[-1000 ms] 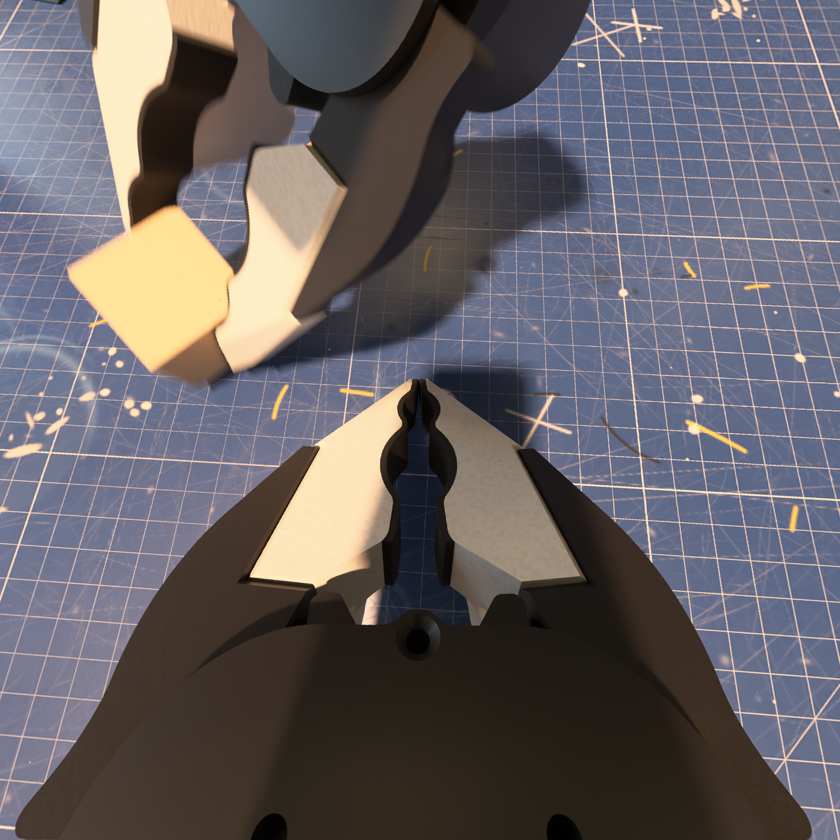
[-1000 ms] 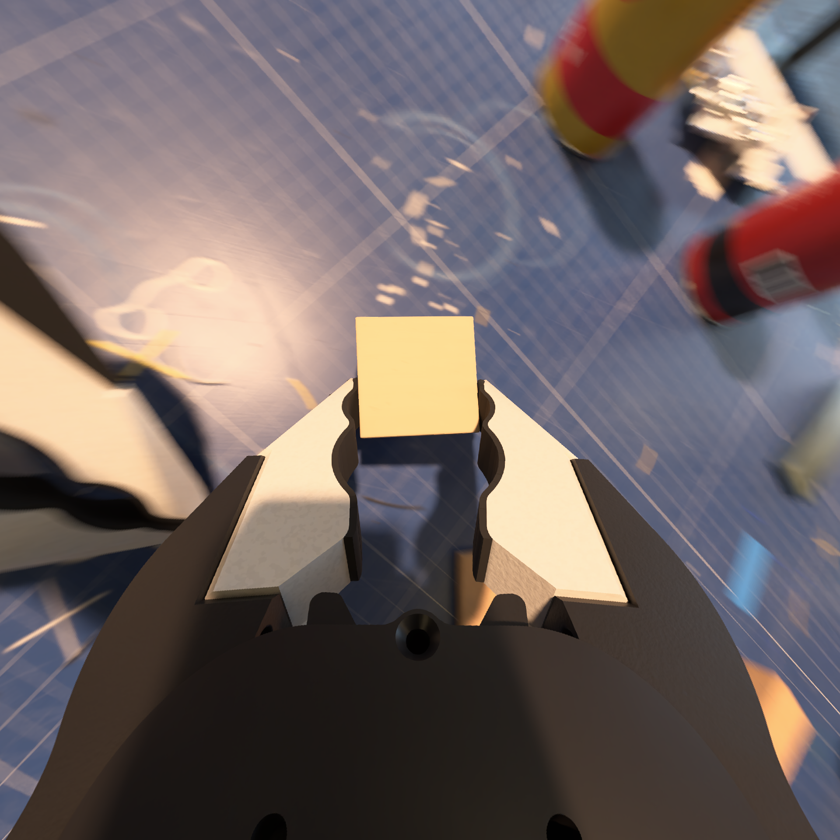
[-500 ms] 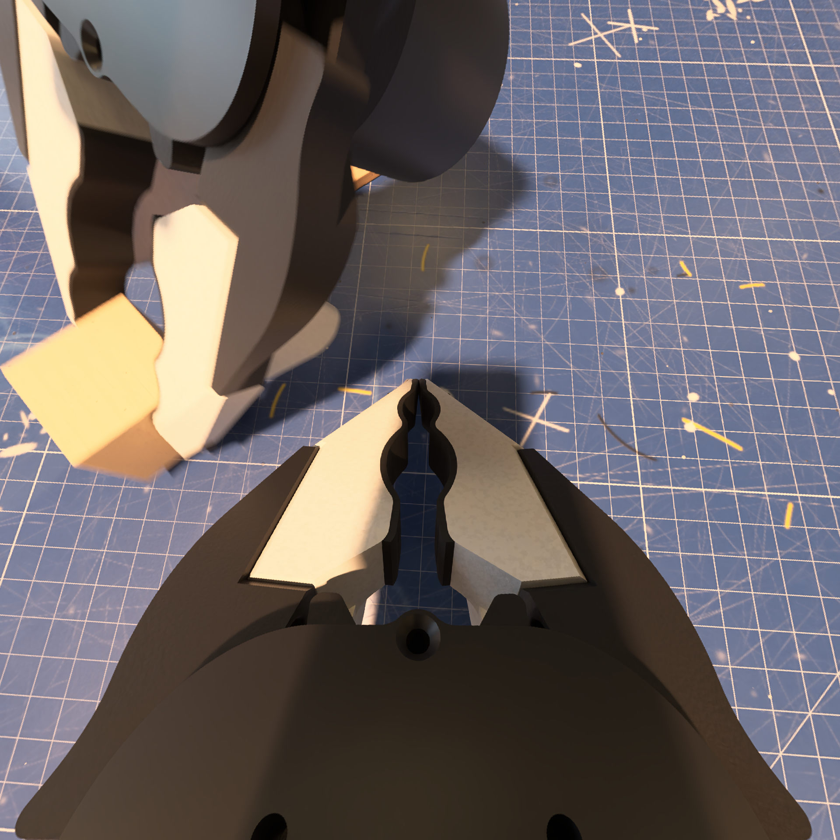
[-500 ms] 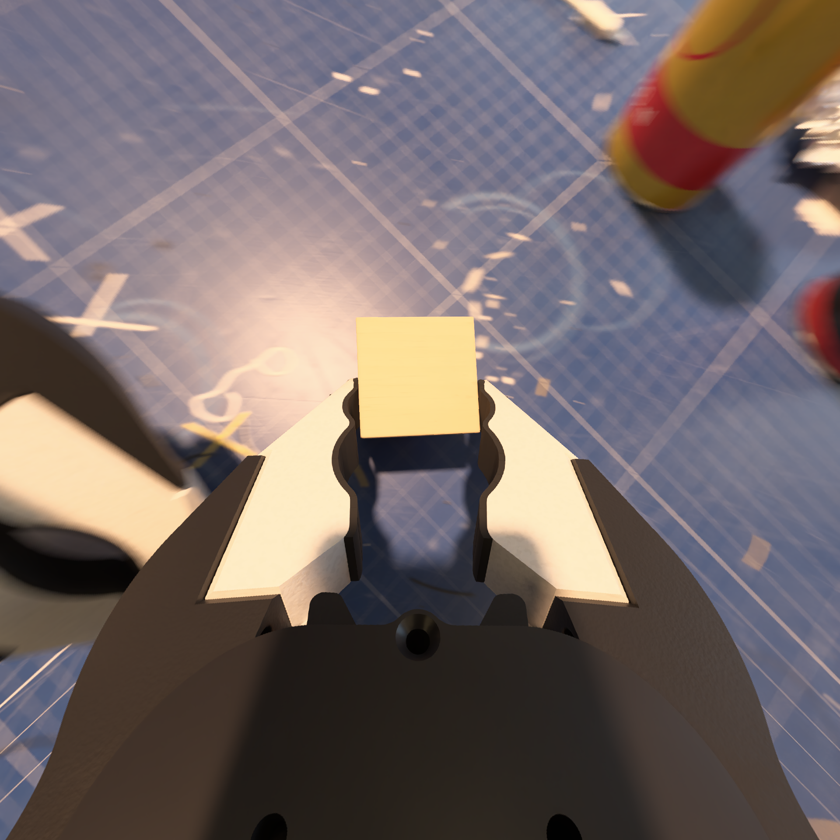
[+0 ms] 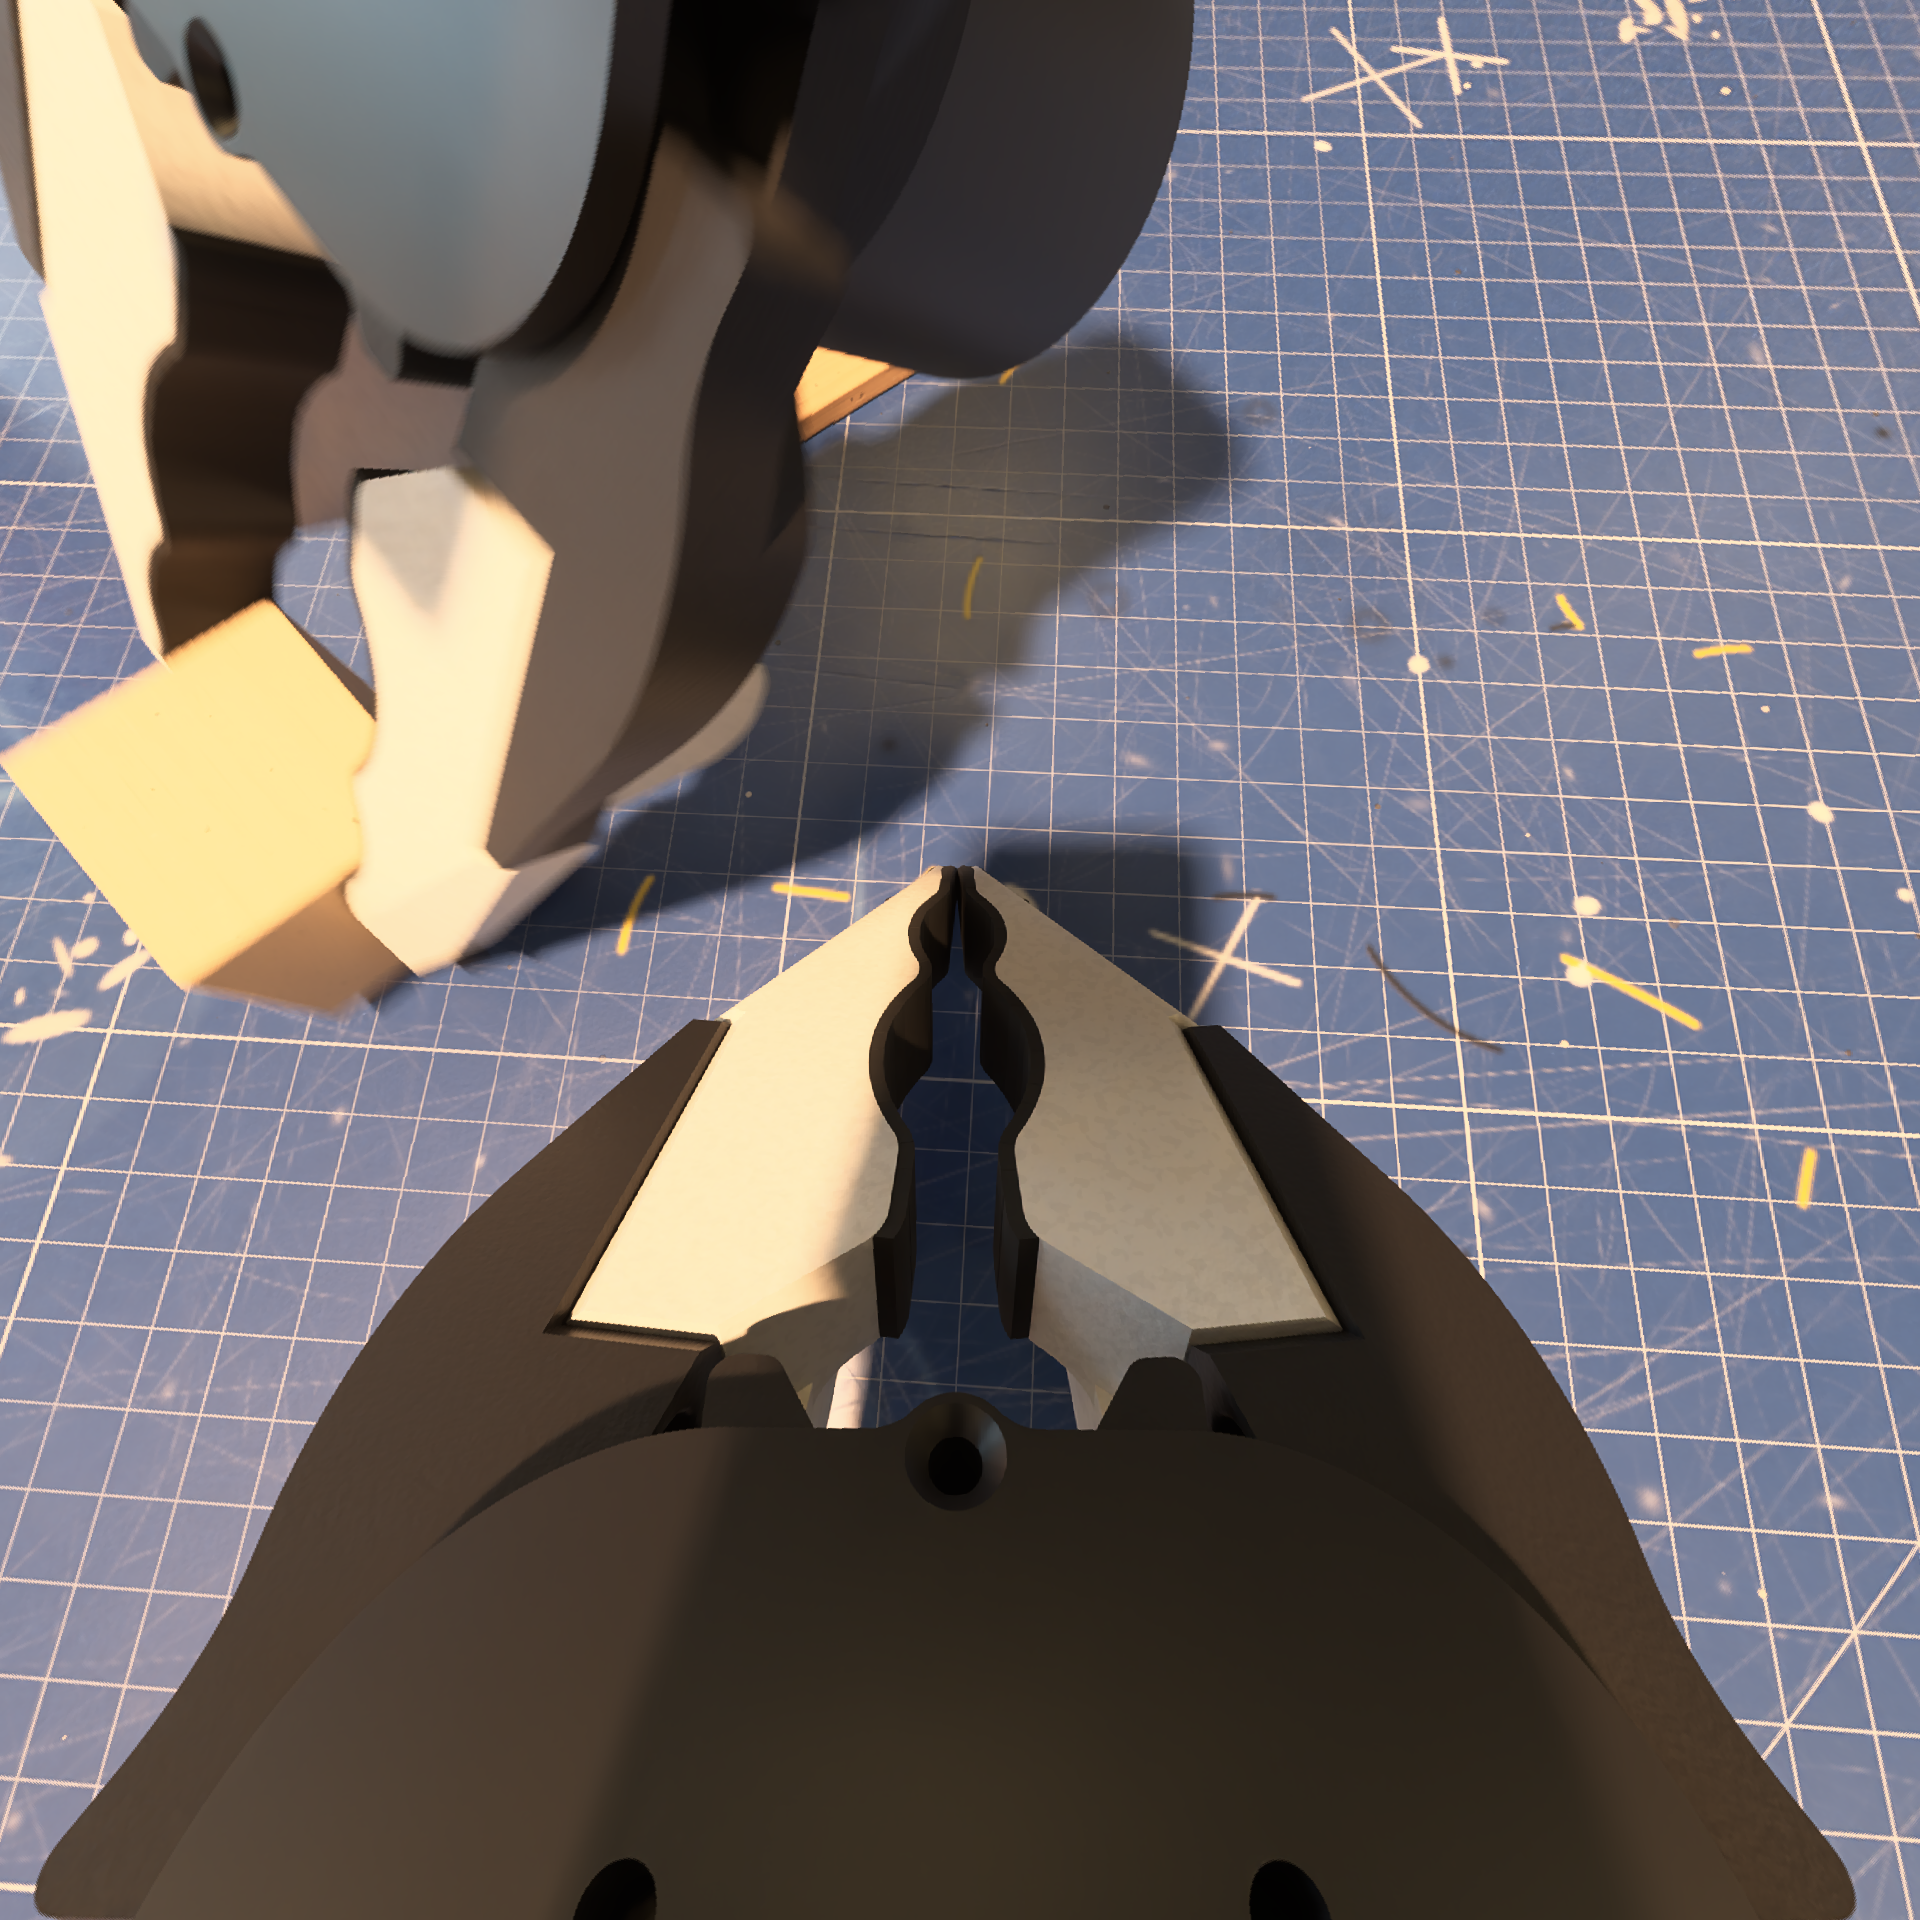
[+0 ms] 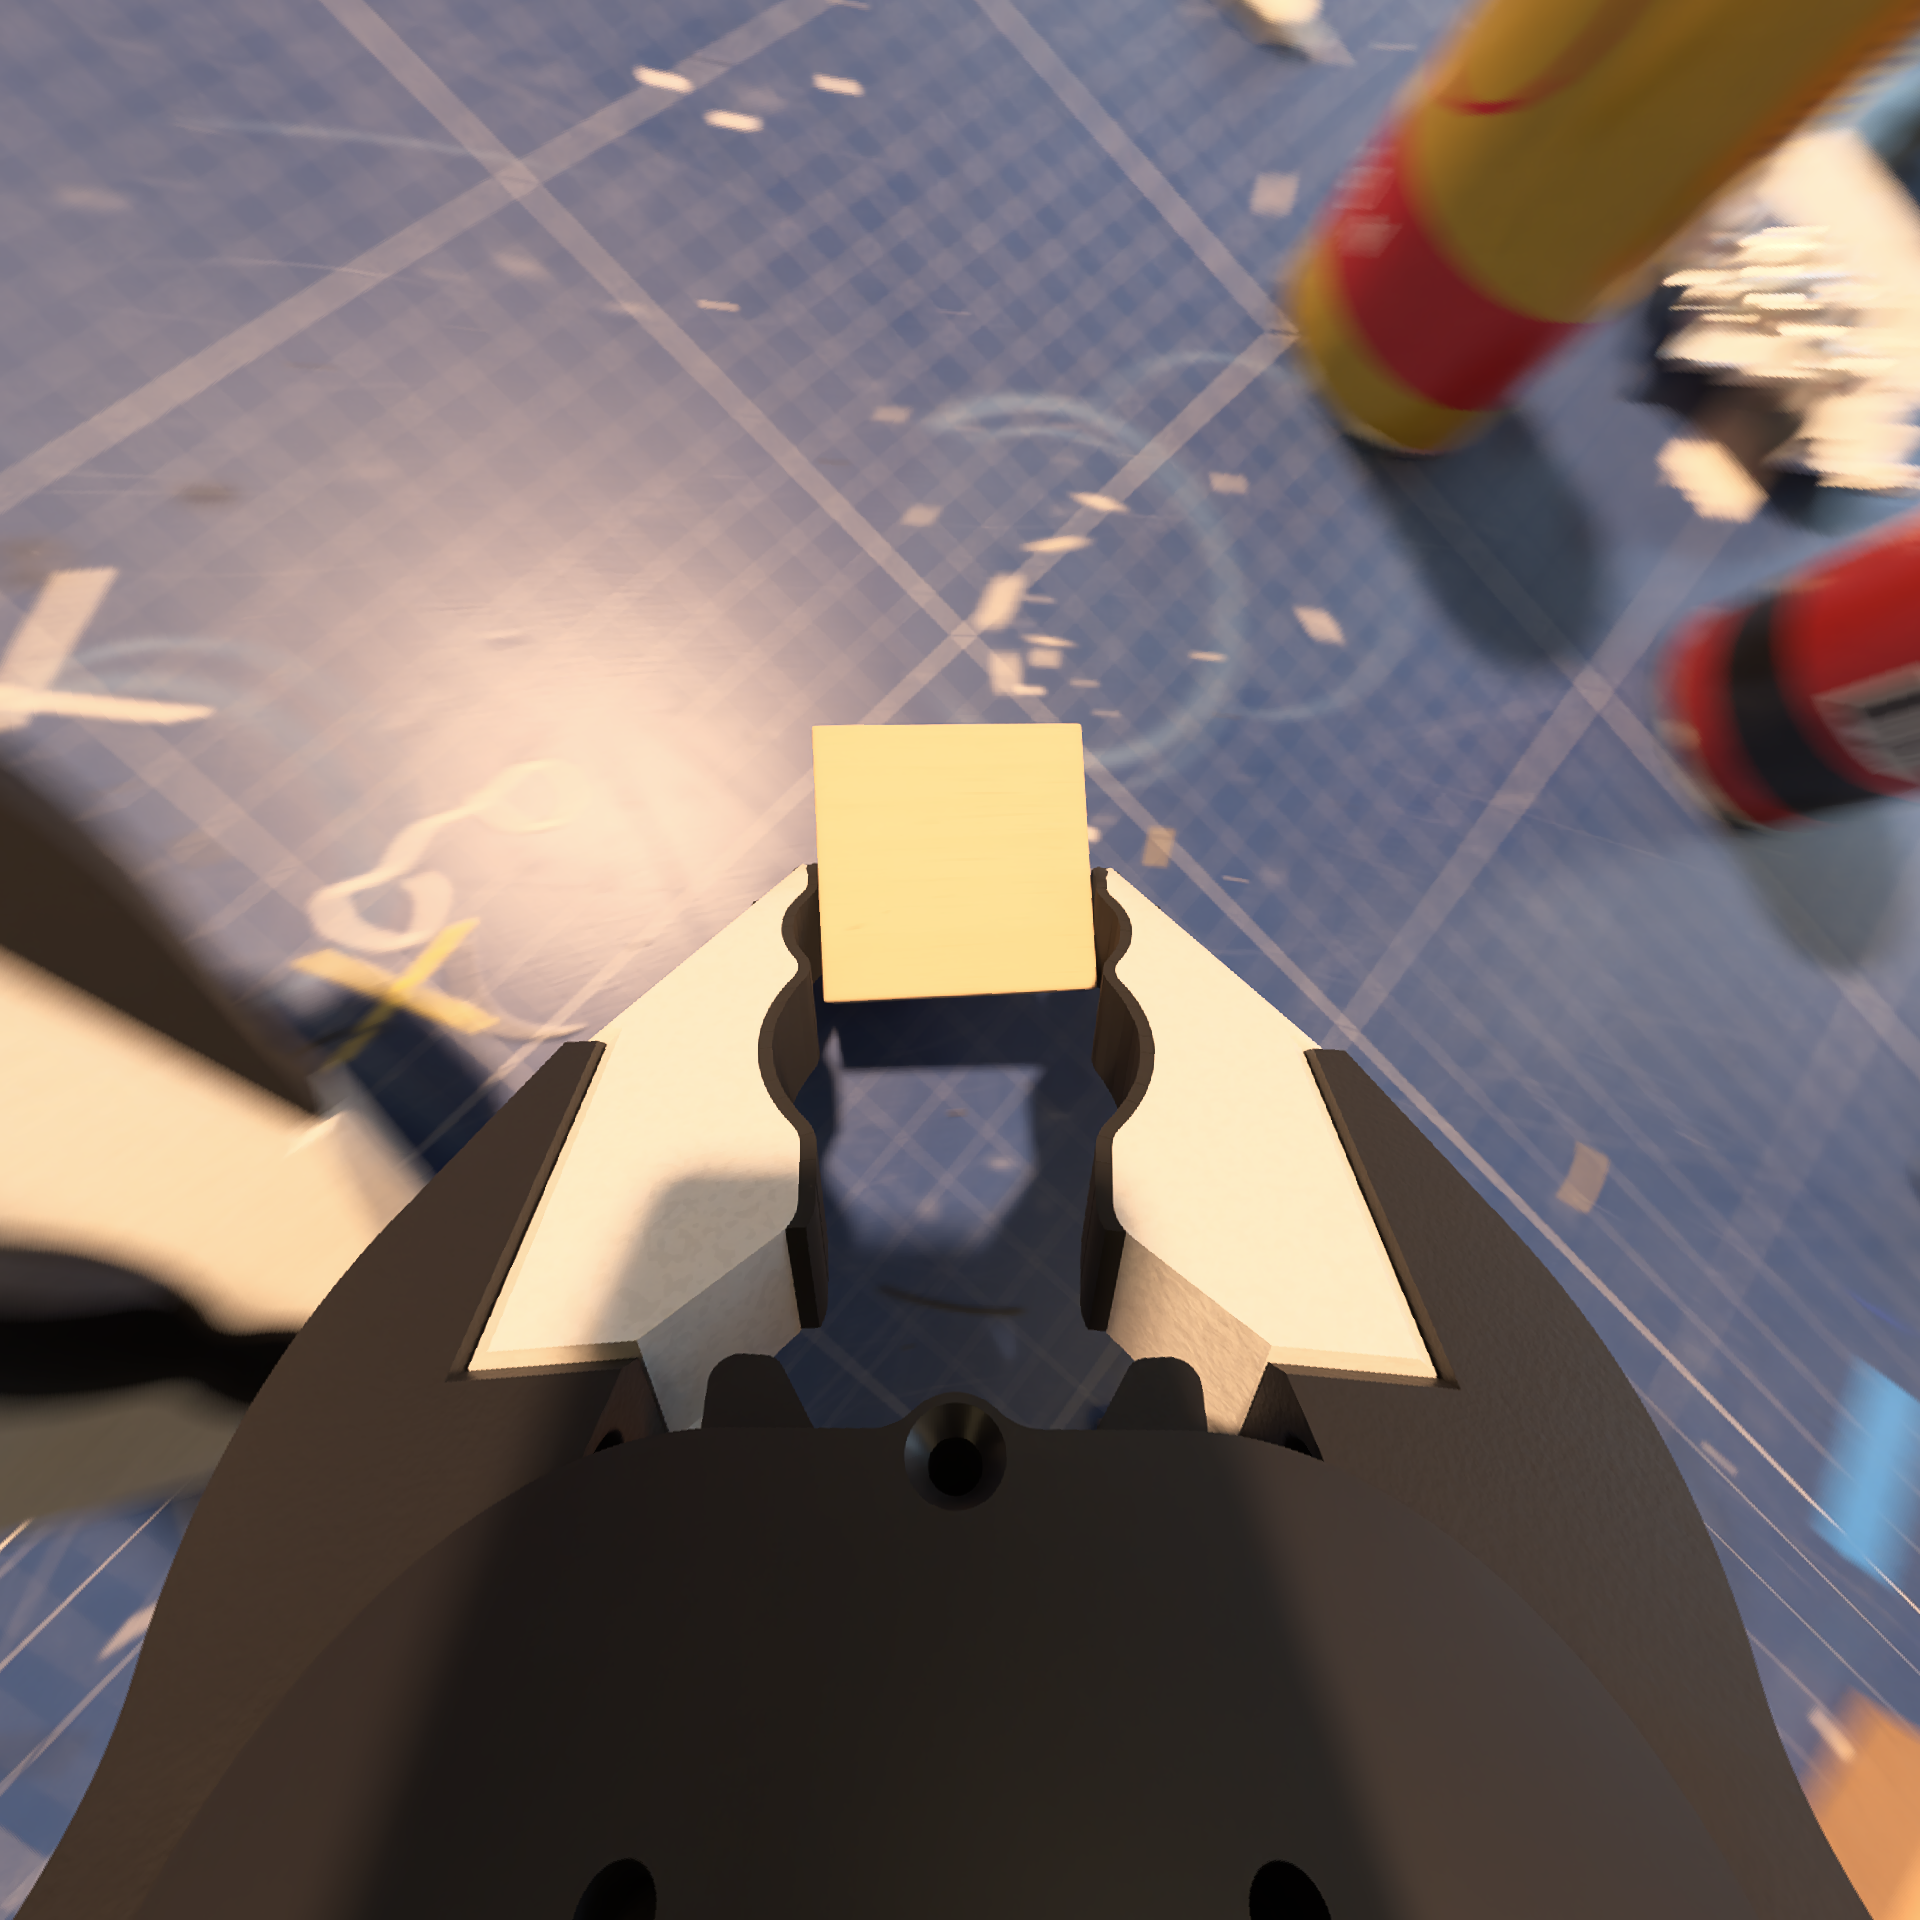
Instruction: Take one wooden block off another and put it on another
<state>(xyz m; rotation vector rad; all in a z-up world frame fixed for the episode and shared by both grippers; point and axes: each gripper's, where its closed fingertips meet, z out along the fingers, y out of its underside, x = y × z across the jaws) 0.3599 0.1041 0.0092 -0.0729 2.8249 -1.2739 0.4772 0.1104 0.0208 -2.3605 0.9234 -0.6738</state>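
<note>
My right gripper [image 6: 954,883] is shut on a pale wooden block [image 6: 952,860] and holds it above the blue cutting mat [image 6: 520,416]. In the left wrist view the same block [image 5: 197,810] hangs at the far left in the right gripper [image 5: 249,831], clear of the mat. My left gripper [image 5: 956,875] is shut and empty, low over the mat, to the right of the held block. A corner of another wooden block [image 5: 847,390] shows behind the right gripper's body. An orange-brown block corner [image 6: 1870,1797] shows at the lower right of the right wrist view.
A yellow and red can [image 6: 1507,229] and a red and black can [image 6: 1797,686] stand at the right of the right wrist view, with a blurred white and dark object [image 6: 1787,343] behind them. A light blue piece [image 6: 1870,1475] lies at the right edge. The left gripper [image 6: 135,1174] shows blurred at the left.
The right gripper with the block swung left and lower in the left wrist view, then edged back right. In its own view the cans slid right, then left again. The left gripper stayed still.
</note>
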